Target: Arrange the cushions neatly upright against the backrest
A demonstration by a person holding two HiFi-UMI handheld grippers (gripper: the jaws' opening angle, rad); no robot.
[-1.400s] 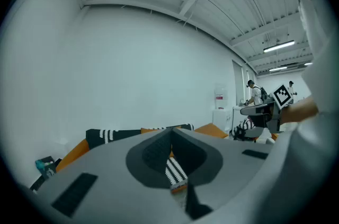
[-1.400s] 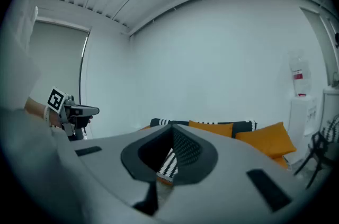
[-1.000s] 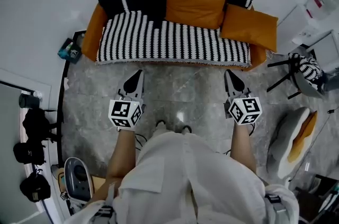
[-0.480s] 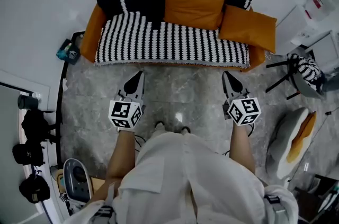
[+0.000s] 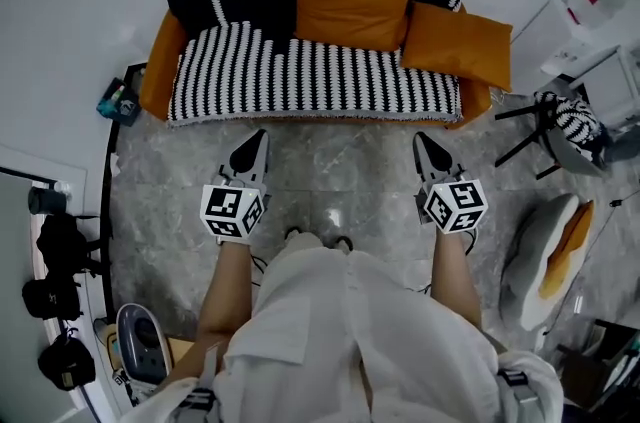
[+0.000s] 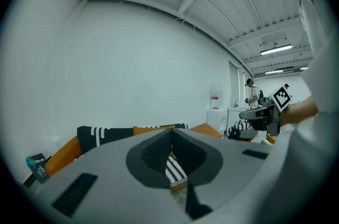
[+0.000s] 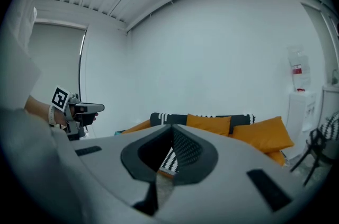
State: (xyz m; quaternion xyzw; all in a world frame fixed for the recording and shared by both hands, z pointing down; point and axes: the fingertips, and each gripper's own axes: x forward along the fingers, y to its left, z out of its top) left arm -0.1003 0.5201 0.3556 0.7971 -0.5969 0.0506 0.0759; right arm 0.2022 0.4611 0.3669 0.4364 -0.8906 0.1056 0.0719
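Facing a striped sofa, the left gripper and right gripper hover, fingers closed and empty. An orange cushion leans on the backrest, and a second cushion lies at the right end.

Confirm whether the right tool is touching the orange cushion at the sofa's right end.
Apart. The head view shows the right tool, shut, over the floor, well short of the orange cushion.

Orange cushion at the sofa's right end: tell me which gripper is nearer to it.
Right. The right gripper hangs over the floor just in front of the cushion; the left gripper is before the sofa, at its left half, farther off.
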